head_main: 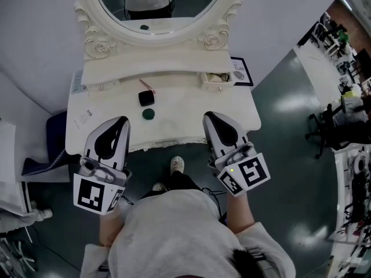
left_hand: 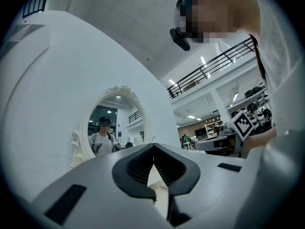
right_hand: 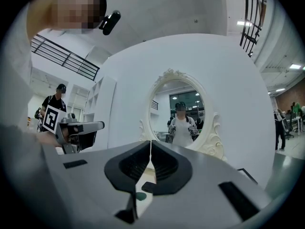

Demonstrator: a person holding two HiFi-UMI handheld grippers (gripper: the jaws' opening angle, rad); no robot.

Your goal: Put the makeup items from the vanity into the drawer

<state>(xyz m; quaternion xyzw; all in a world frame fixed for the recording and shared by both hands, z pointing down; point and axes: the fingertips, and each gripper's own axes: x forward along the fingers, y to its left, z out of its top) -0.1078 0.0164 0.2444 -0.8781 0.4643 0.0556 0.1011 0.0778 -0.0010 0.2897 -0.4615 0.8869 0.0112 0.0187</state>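
Observation:
On the white vanity top [head_main: 191, 106] lie a black square compact [head_main: 146, 98], a dark green round item [head_main: 149, 114] and a thin pink pencil [head_main: 146, 86]. A small drawer [head_main: 217, 79] stands open in the raised shelf at the right, with something small inside. My left gripper [head_main: 122, 120] is at the vanity's front edge, left of the items, shut and empty. My right gripper [head_main: 208, 116] is at the front edge to their right, also shut and empty. In the right gripper view the green item [right_hand: 140, 196] shows below the shut jaws [right_hand: 150, 142]. The left gripper [left_hand: 153, 146] points at the mirror.
An oval mirror [head_main: 159, 4] with an ornate white frame rises at the back. A framed card [head_main: 239, 70] leans at the right end of the shelf. Papers [head_main: 81, 117] lie at the left end. A dark blue thing [head_main: 55, 133] sits on the floor at the left.

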